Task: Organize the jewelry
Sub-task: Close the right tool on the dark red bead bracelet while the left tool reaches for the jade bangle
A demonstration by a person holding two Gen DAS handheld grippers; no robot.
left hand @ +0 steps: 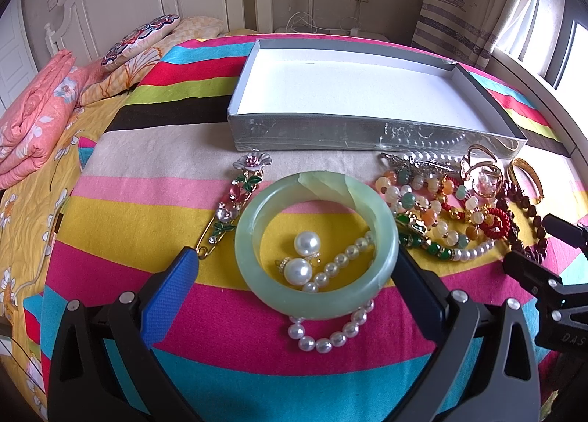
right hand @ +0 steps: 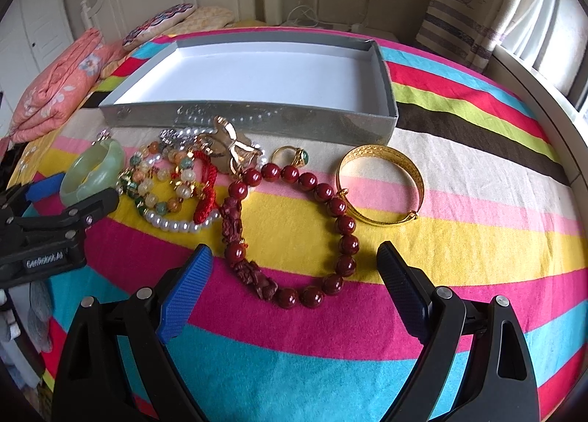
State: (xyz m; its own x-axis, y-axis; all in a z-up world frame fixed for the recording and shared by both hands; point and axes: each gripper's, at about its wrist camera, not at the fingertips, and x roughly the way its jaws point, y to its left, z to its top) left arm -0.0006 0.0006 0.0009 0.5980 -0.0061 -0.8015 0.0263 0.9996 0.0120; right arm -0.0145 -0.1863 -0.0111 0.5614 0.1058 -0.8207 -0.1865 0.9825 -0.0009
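A pale green jade bangle (left hand: pixel 316 244) lies on the striped cloth between the spread fingers of my open left gripper (left hand: pixel 294 267); its right finger is close to the bangle's edge. Pearl earrings (left hand: pixel 303 256) and a pearl bracelet (left hand: pixel 330 334) lie inside and under the bangle. My open right gripper (right hand: pixel 292 264) straddles a dark red bead bracelet (right hand: pixel 330 201) without holding it. A gold bangle (right hand: pixel 382 183) lies to its right. An empty silver box (left hand: pixel 312 128) (right hand: pixel 257 121) with a white floor stands behind the jewelry.
A flower brooch pin (left hand: pixel 235 198) lies left of the jade bangle. A tangle of mixed bead bracelets (right hand: pixel 169 179), a red cord and a gold ring (right hand: pixel 294 157) fills the middle. Folded pink quilt (left hand: pixel 33 121) and pillows sit at the far left.
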